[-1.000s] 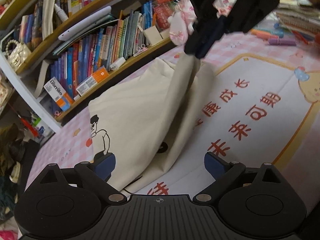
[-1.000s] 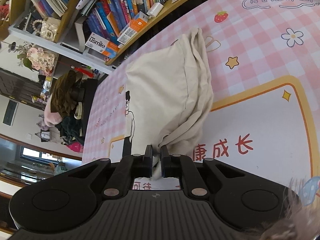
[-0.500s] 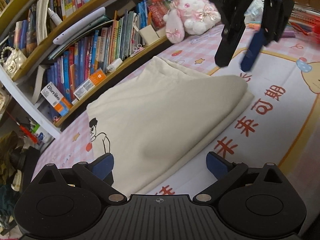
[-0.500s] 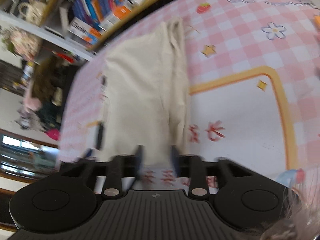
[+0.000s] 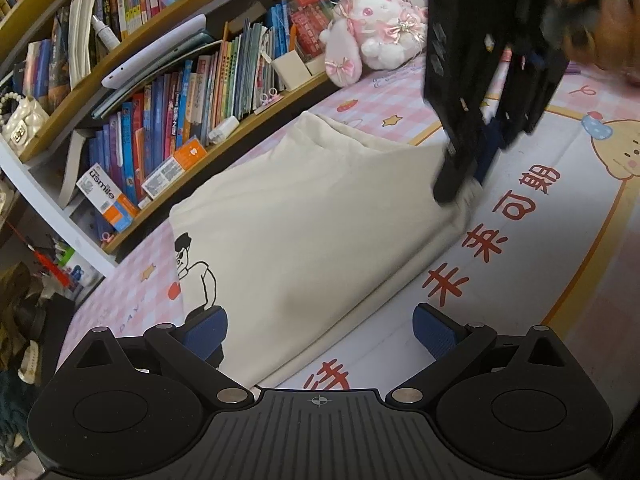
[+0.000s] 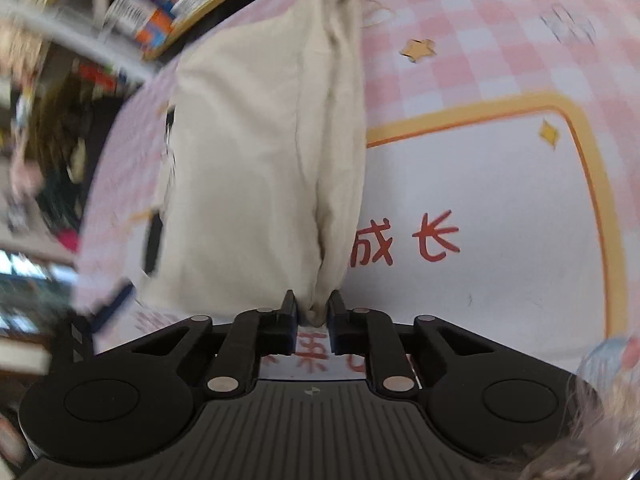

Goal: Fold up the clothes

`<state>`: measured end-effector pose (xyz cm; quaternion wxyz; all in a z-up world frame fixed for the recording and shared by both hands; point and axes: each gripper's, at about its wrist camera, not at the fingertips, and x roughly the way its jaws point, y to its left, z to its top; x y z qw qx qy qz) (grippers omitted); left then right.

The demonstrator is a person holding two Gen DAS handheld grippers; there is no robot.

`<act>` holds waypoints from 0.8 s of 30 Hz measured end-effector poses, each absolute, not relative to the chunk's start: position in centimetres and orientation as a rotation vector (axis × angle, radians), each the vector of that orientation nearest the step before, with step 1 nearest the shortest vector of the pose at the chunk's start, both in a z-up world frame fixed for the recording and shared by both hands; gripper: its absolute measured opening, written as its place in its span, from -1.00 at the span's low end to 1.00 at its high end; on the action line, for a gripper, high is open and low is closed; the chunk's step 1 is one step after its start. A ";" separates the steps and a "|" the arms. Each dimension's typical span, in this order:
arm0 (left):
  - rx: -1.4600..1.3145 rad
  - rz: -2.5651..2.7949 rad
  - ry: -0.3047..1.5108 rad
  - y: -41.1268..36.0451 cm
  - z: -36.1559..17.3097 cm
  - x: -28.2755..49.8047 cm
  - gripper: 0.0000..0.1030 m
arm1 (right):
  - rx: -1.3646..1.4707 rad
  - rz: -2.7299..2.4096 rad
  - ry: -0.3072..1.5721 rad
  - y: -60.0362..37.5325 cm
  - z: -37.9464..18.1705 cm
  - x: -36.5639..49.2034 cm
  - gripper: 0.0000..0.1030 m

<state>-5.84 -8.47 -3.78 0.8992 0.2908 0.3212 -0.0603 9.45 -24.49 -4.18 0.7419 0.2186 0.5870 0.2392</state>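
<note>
- A cream garment (image 5: 304,216), printed with a small cartoon man in sunglasses (image 5: 192,264), lies folded over on a pink checked mat (image 5: 404,100). It sits on the left part of the mat, just in front of a bookshelf.
- From our left wrist view, the garment's folded edge runs from the near left toward the far right, where it ends in a bunched corner.
- Our right gripper (image 5: 464,184) reaches down from the upper right onto that far corner. In our right wrist view, the right gripper (image 6: 313,314) has a bunched tip of cream cloth between its two fingers (image 6: 289,308). Its jaws are narrowing around it and the pads look pressed against the fabric.
- Our left gripper (image 5: 320,328) hovers over the near edge of the garment with its blue pads spread wide. Nothing is gripped; the left pad (image 5: 206,330) sits over the cloth beside the cartoon print, and the right pad (image 5: 434,330) is over bare mat.
- The mat has a white centre panel (image 6: 480,208) framed in orange, with red Chinese characters, stars and a flower in the pink border.
- A wooden bookshelf (image 5: 168,92) packed with upright books curves along the far left side.
- A white and pink plush rabbit (image 5: 376,36) sits at the far end of the mat, beside the shelf.
- A person's hand, blurred, shows at the top right above our right gripper.
</note>
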 end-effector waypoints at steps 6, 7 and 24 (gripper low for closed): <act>0.644 -0.084 0.641 -8.2 -4.1 -5.4 0.96 | 0.653 0.613 1.175 -25.3 0.2 10.0 -0.78; 0.653 -0.071 0.639 -8.0 -4.2 -5.2 0.96 | 0.647 0.624 1.162 -25.2 0.7 10.1 -0.78; 0.687 0.059 0.678 -3.2 -4.0 -3.6 0.96 | 0.276 0.544 1.124 -25.4 -0.7 8.0 -0.05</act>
